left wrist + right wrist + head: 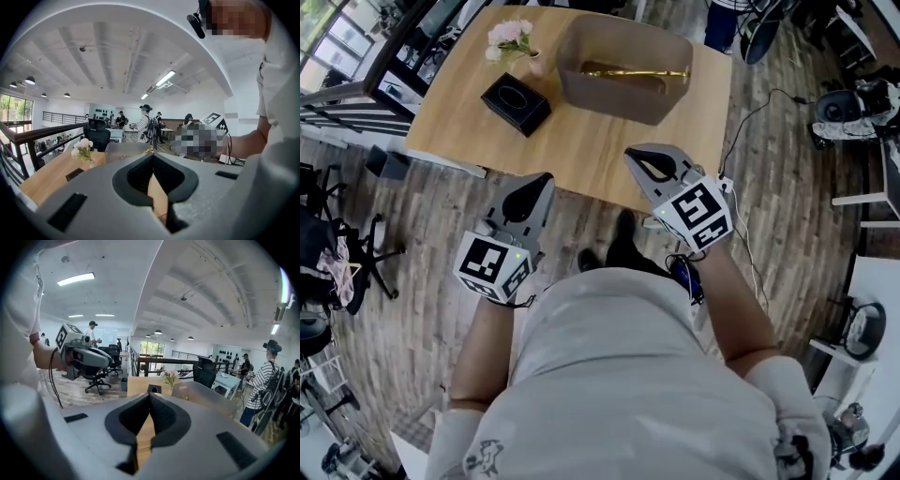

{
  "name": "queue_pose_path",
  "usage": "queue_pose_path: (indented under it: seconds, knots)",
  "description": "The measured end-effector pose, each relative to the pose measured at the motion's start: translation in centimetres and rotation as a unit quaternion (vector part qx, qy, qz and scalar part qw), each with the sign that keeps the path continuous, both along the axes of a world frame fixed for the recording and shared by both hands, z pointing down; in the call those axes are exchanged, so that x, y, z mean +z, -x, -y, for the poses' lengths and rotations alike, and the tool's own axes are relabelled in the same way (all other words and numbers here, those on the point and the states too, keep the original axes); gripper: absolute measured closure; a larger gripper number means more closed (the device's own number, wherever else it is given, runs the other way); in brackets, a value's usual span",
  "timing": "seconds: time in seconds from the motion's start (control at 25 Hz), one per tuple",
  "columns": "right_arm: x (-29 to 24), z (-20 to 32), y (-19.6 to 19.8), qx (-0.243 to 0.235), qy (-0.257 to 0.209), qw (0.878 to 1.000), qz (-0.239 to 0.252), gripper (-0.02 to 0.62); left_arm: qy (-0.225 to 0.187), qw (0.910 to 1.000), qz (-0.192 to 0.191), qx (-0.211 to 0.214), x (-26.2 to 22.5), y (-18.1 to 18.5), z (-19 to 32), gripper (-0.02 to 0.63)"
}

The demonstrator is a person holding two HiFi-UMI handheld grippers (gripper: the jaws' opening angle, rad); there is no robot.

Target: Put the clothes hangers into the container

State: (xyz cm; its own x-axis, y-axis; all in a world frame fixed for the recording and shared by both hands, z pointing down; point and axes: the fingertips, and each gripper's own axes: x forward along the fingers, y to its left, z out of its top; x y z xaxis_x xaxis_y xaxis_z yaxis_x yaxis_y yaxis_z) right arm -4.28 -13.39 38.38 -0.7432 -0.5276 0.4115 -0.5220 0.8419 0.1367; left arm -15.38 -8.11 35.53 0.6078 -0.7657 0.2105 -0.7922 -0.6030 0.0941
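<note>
Container [609,101] on table [581,141] — gold clothes hangers [637,72] lie inside; left gripper [529,197] and right gripper [651,167] at the table's near edge — both jaws pressed together, nothing between.

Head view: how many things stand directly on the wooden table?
3: the grey container at the far right, the black box left of it, the vase of pink flowers behind the box. Something small may hide behind the container.

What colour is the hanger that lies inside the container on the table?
The hanger is golden; the head view shows it best.
</note>
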Motion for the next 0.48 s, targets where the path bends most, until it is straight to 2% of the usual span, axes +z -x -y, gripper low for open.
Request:
queue_pose_path:
  seconds: [0.48]
  knots:
    - [-2.5, -2.6, -3.9, 0.016, -0.006, 0.997, 0.071, 0.591, -0.009, 0.9999, -0.005, 0.003, -1.6, -3.6, -0.8, 0.600]
